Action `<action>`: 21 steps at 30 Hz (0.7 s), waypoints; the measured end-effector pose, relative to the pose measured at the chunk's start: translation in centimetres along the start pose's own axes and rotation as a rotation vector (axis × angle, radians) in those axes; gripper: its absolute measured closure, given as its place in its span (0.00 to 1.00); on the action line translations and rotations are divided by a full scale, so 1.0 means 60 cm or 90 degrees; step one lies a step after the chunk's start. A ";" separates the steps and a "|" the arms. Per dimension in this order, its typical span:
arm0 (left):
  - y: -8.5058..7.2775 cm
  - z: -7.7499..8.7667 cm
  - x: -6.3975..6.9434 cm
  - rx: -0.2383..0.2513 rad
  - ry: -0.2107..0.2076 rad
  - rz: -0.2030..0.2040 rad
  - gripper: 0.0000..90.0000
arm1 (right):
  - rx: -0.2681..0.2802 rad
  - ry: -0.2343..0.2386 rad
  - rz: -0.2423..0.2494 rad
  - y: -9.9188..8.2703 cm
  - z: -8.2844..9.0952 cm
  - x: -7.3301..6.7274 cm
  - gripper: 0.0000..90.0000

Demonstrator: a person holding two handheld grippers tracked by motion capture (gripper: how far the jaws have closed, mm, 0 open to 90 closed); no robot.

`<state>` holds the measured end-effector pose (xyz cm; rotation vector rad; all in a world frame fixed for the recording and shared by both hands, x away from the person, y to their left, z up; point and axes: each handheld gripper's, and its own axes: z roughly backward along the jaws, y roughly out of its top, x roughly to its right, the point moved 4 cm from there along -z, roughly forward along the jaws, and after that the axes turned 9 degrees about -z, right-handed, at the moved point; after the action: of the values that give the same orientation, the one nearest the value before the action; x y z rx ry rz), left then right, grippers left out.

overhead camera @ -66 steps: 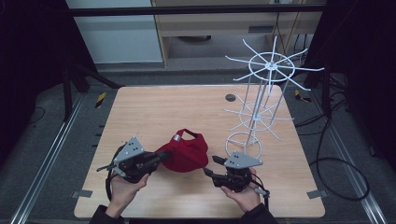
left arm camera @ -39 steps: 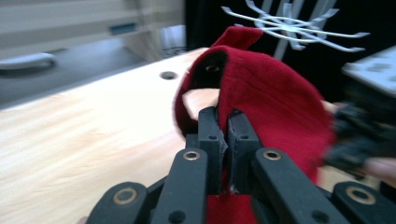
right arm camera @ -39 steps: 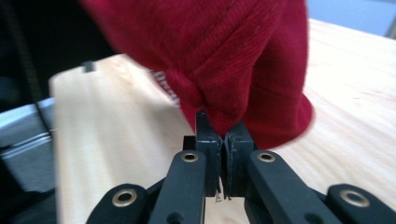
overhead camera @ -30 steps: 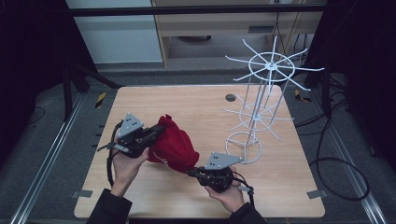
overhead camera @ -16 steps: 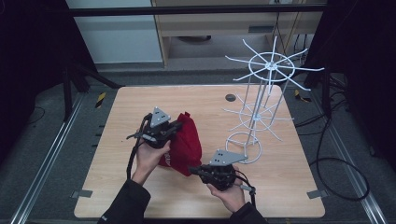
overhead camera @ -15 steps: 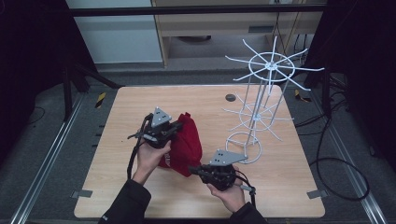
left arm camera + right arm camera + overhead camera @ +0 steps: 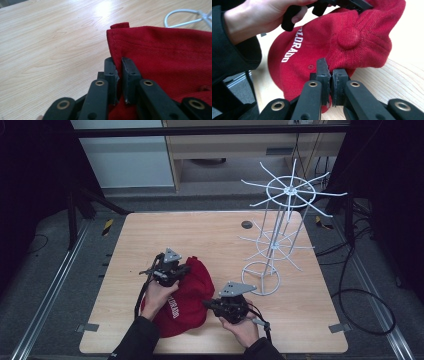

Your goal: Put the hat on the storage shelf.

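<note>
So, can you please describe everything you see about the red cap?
The red cap is soft cloth, with stitched seams, a cloth-covered button on its crown and white letters on one side. It lies crumpled on the wooden table, near the front edge. The left tongs pinch a seamed edge of it, though their jaws have just been opening a little; the right tongs are shut on a fold near the crown. It lies apart from the white wire rack.

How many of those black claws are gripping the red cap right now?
2. The left claw pinches the red cap's edge at its far side; the right claw clamps the cap's fabric at its near right side, close to the top button.
</note>
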<state>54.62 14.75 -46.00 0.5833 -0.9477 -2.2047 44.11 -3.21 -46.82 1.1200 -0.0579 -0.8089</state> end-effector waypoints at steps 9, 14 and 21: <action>-0.014 0.012 -0.008 0.000 0.000 0.016 0.66 | -0.034 -0.038 -0.006 -0.009 -0.018 0.014 0.93; -0.021 0.040 0.003 0.034 -0.017 0.021 0.60 | -0.037 -0.043 -0.007 -0.010 -0.019 0.018 0.82; -0.027 0.081 0.028 0.080 -0.036 0.026 0.52 | -0.005 -0.064 0.006 -0.016 0.021 0.030 0.60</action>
<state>49.85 16.67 -44.33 0.5573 -1.1248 -2.1459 44.36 -5.44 -47.62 1.0703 -0.1449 -0.8558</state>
